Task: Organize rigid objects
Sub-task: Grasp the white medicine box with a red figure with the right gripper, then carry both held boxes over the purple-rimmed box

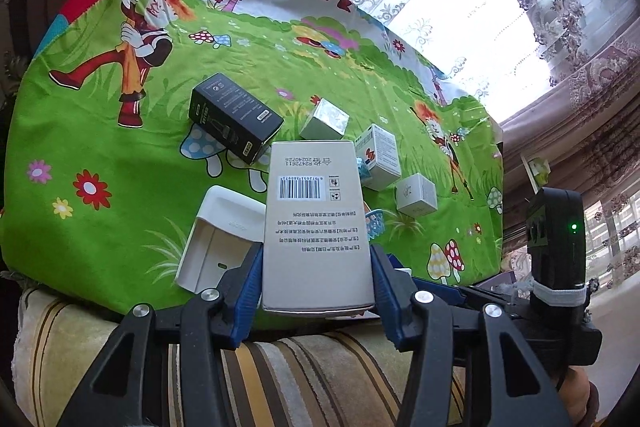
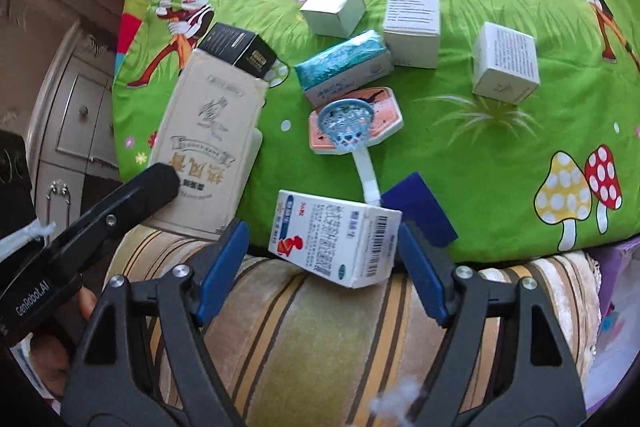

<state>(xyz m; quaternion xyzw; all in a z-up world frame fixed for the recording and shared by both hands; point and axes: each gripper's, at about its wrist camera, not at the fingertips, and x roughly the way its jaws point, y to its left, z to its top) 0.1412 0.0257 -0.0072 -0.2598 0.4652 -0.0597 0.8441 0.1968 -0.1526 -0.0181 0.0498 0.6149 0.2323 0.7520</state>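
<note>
Step in hand: carrying picked boxes toward a placing spot. Left gripper (image 1: 318, 279) is clamped on the tall beige box (image 1: 316, 227), held above the table's near edge. Right gripper (image 2: 322, 257) stands wide, with the small medicine box (image 2: 340, 243) between its pads, left pad apparently clear; hold uncertain. Both point steeply down. Loose boxes lie toward 12 o'clock on the green tablecloth (image 2: 500, 155). Next move, as judged: a clear spot and a level set-down.

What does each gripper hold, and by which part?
Left gripper: tall beige box, clamped by its long sides near the bottom. Right gripper: white medicine box, only its right pad visibly touching.
</note>
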